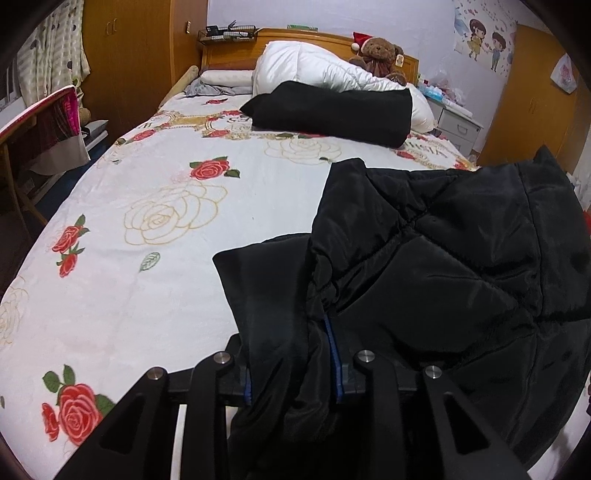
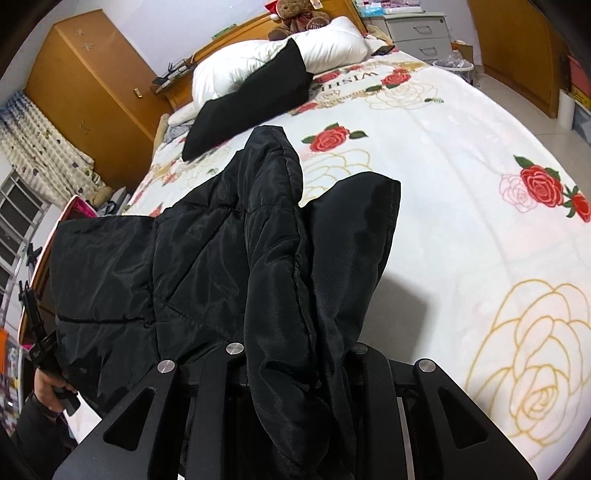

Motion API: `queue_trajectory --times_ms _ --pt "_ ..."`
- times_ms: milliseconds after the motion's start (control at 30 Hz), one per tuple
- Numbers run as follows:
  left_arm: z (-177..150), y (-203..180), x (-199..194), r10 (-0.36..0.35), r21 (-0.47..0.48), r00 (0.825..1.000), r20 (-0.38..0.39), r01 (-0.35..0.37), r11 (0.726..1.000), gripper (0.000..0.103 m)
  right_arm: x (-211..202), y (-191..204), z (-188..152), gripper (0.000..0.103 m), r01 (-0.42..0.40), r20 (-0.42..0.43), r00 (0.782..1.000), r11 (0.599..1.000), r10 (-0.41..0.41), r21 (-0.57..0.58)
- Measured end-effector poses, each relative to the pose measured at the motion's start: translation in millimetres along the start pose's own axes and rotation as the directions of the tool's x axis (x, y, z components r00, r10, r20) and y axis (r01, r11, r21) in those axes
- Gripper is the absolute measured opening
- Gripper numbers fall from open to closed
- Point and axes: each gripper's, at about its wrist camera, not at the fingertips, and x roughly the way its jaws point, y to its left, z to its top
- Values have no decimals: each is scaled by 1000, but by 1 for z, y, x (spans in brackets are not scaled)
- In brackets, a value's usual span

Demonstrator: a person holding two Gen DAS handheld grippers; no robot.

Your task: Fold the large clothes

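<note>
A black quilted padded jacket (image 1: pixel 450 251) hangs between my two grippers above a bed with a white rose-print cover (image 1: pixel 155 221). My left gripper (image 1: pixel 293 373) is shut on one edge of the jacket, and black fabric bunches between its blue-edged fingers. In the right wrist view the same jacket (image 2: pixel 192 258) spreads to the left, and my right gripper (image 2: pixel 295 369) is shut on another bunched edge of it. The jacket is held up, and its lower part drapes toward the bed cover (image 2: pixel 461 229).
A folded black garment (image 1: pixel 332 110) lies at the head of the bed against a white duvet (image 1: pixel 314 66) and a teddy bear (image 1: pixel 380 51). Wooden wardrobes (image 2: pixel 88 81) stand around; a desk (image 1: pixel 22 122) is left of the bed and a drawer unit (image 2: pixel 421 29) to its right.
</note>
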Motion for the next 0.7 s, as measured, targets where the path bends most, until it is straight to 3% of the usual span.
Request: queue_trajectory --times_ms 433,700 --pt "-4 -6 -94 -28 6 999 38 28 1000 31 -88 27 -24 21 -13 36 999 1000 13 3" --pt "-45 -11 -99 -47 -6 999 -20 47 999 31 -103 17 -56 22 5 -3 1000 999 -5 33"
